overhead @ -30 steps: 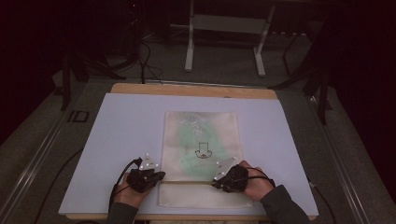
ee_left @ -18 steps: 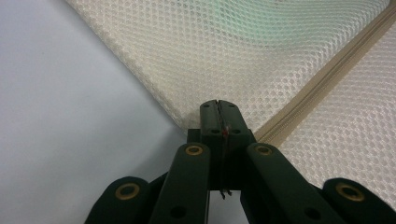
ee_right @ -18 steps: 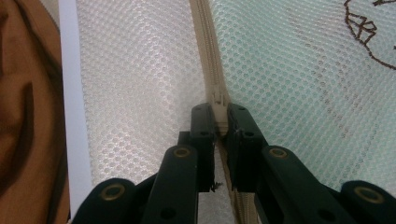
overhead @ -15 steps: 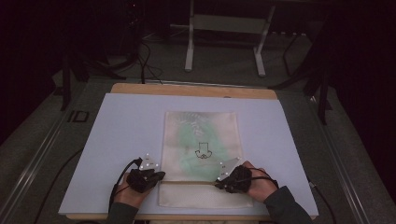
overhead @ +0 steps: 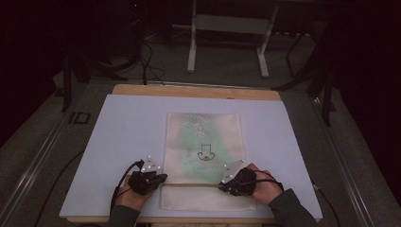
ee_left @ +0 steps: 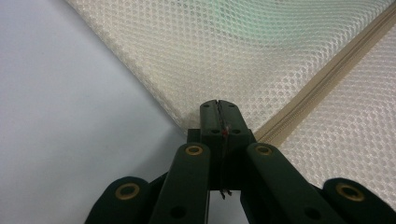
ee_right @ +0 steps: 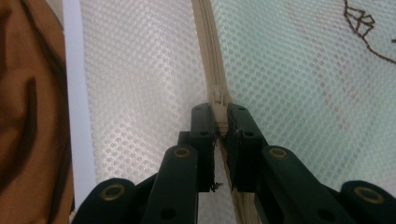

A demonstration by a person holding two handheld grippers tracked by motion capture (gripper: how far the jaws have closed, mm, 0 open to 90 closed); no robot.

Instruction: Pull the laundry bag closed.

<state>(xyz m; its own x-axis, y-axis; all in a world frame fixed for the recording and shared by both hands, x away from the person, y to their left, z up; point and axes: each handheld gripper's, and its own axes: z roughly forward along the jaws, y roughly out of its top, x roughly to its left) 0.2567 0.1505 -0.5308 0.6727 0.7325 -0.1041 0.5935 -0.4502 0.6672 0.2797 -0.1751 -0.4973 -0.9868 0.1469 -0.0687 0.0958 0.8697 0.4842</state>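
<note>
Nearest the person, at about 7 o'clock on the surface [overhead: 118, 127], the left hand-held gripper [overhead: 160, 178] was clamped shut on the left edge of the mesh laundry bag [overhead: 204, 142], right where the zipper [overhead: 191, 184] ended; in the left gripper view its jaws met with the mesh corner pinched between them. At about 5 o'clock, the right hand-held gripper [overhead: 222, 184] was closed on the zipper slider [ee_right: 218, 99] at the bag's right side, the jaws pressing on the slider from both sides in the right gripper view. The zipper ran level between the two grippers, across the near part of the bag.

Farther out, the cream mesh laundry bag lay flat at the middle of the surface, its long side running from 6 to 12 o'clock. A green garment [overhead: 203, 146] showed through the mesh, beneath a small dark emblem [overhead: 205, 152] near the bag's centre. Beyond the far edge, at 12 o'clock, stood a pale metal stand [overhead: 227, 28] on the floor.
</note>
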